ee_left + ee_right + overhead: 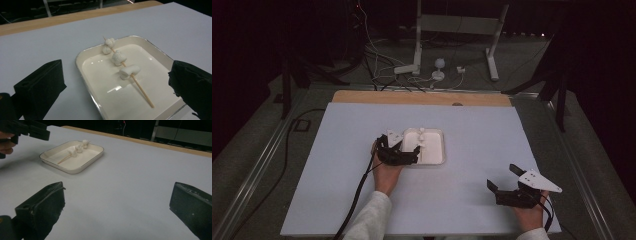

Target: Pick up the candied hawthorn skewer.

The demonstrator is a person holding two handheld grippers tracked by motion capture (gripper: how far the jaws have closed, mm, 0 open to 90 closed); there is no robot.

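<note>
A: High view first. Where does your left gripper (404, 152) sit?

B: Just left of centre frame, at the near-left edge of the white tray (438, 159), jaws spread and holding nothing. Your right gripper (504, 182) rests at lower right, well apart from the tray, also spread and empty.

A: And the left gripper view?

B: The tray (82, 53) fills the middle, between your wide-open jaws. The skewer (140, 88) lies in it, running from upper centre down to lower right, with three marshmallows (118, 58) threaded on its upper half. The bare end of the stick points toward the lower right jaw.

A: The right gripper view?

B: The tray (92, 156) sits at upper left, the skewer (63, 159) inside it, your left gripper (30, 131) at the top left corner above it.

A: Which step is this?

B: I'd judge it's the approach to the skewer. Next you need to lower the left jaws over the bare stick and pinch it without nudging the tray.
</note>
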